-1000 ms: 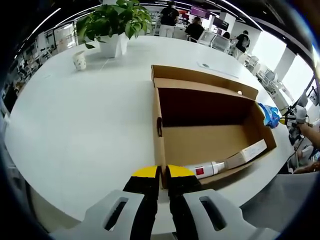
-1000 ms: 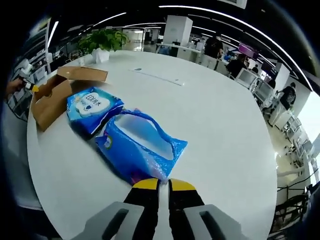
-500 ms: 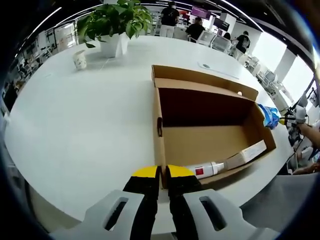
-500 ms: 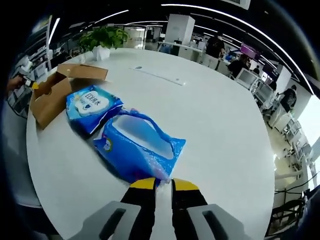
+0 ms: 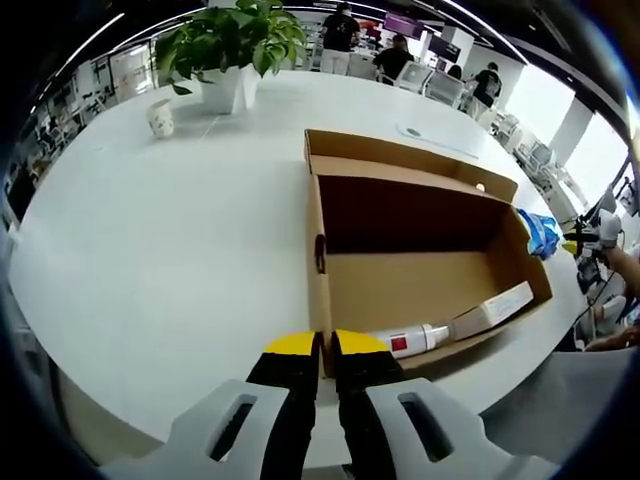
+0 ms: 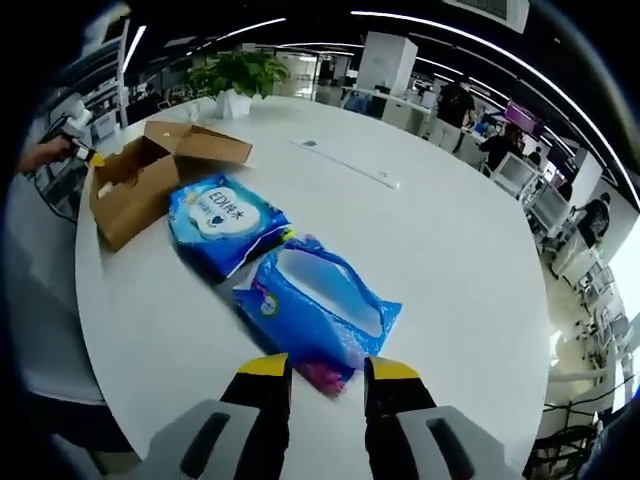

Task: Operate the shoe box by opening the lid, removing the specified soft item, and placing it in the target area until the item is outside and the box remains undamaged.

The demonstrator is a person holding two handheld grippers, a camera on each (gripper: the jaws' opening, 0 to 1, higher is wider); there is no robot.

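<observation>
White round table (image 5: 150, 250) in an open-plan office; ceiling strip lights, desks and people standing at the far side.

Left gripper view, near to far:
- Left gripper (image 5: 322, 348), yellow-tipped jaws drawn close together, clamped on the near wall of the box (image 5: 322, 300).
- Box is open brown cardboard, lid (image 5: 400, 158) folded back flat on its far side.
- Inside, along the near right edge: a white tube (image 5: 412, 338) with a red label, then a small white carton (image 5: 492, 308) lying flat.
- Right of the box, a blue pack's edge shows (image 5: 542, 232); the right gripper shows beyond it at the table rim (image 5: 598, 232).
- Far left: paper cup (image 5: 159, 120), then a potted plant (image 5: 228, 45) in a white pot.
- Table surface bare and glossy on the left.

Right gripper view, near to far:
- Right gripper (image 6: 327, 368), jaws spread apart, holding nothing; tips sit either side of the near corner of a blue plastic pack (image 6: 318, 312) lying on the table.
- Just beyond and left, a second blue pack (image 6: 222, 222) with a white label, touching or overlapping the first; cannot tell which.
- Both packs lie outside the box, to its right.
- Box further left (image 6: 140, 178), a hand with the left gripper at its end (image 6: 62, 140).
- Far: a long flat white strip (image 6: 345, 163) on the table, then the plant (image 6: 240, 78).
</observation>
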